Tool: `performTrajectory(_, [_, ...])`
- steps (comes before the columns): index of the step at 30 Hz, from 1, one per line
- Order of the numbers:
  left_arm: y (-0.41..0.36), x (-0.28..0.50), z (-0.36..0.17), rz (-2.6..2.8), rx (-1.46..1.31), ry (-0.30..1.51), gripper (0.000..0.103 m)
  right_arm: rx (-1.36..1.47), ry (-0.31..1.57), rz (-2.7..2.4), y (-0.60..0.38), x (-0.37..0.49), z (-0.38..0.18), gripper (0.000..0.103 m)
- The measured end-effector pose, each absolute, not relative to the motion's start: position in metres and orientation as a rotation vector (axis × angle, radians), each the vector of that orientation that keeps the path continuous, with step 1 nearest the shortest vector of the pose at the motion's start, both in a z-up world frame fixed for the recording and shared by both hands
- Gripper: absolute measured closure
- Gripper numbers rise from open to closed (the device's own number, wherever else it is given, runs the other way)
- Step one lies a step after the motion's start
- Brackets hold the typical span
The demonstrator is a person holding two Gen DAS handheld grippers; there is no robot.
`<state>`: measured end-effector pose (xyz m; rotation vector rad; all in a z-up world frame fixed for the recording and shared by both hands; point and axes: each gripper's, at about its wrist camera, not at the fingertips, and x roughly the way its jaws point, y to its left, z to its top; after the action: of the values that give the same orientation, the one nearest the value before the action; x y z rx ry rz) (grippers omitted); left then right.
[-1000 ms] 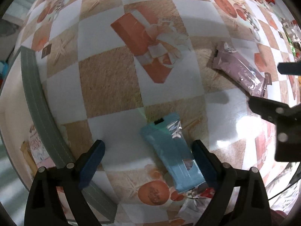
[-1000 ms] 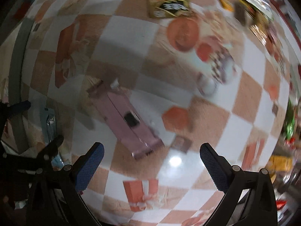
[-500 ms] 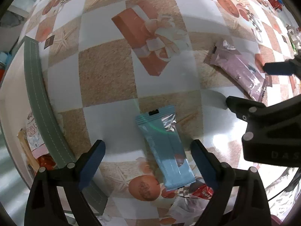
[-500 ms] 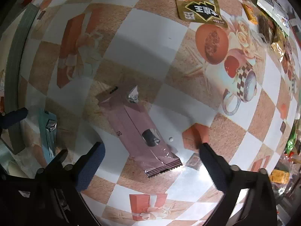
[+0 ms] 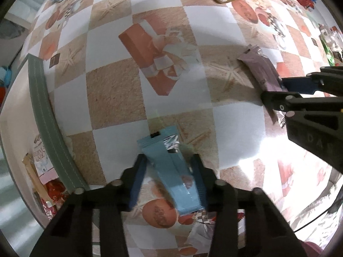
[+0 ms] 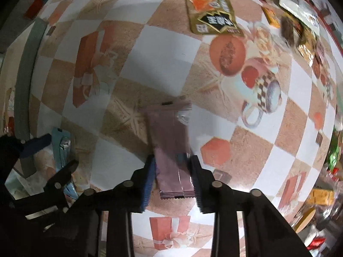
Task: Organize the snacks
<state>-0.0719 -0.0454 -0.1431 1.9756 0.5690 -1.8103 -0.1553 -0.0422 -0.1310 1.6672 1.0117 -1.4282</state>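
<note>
blue snack bar (image 5: 173, 167), mauve snack bar (image 6: 171, 145), flat on tablecloth (image 5: 115, 90)

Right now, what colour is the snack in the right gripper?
Mauve-purple snack; the right wrist view shows it best.

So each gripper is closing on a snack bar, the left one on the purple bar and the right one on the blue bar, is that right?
The colours are swapped. The left gripper is closing on the blue bar, as the left wrist view shows, and the right gripper on the purple bar, as the right wrist view shows.
</note>
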Motion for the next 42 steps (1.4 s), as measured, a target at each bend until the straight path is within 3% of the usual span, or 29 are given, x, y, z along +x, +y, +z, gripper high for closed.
performTrajectory(3, [-0.042, -0.071, -0.141, -1.818, 1.987, 0.587, 0.071, 1.709, 0.972, -1.430, -0.032, -0.164, -0.126, 0.069])
performTrajectory(21, [-0.030, -0.036, -0.100, -1.885, 1.962, 0.591, 0.072, 1.985, 0.650, -1.497, 0.072, -0.173, -0.105, 0.069])
performTrajectory(42, [-0.054, -0.004, -0.044, -1.958, 1.877, 0.596, 0.072, 1.948, 0.625, -1.533, 0.065, -0.155, -0.059, 0.069])
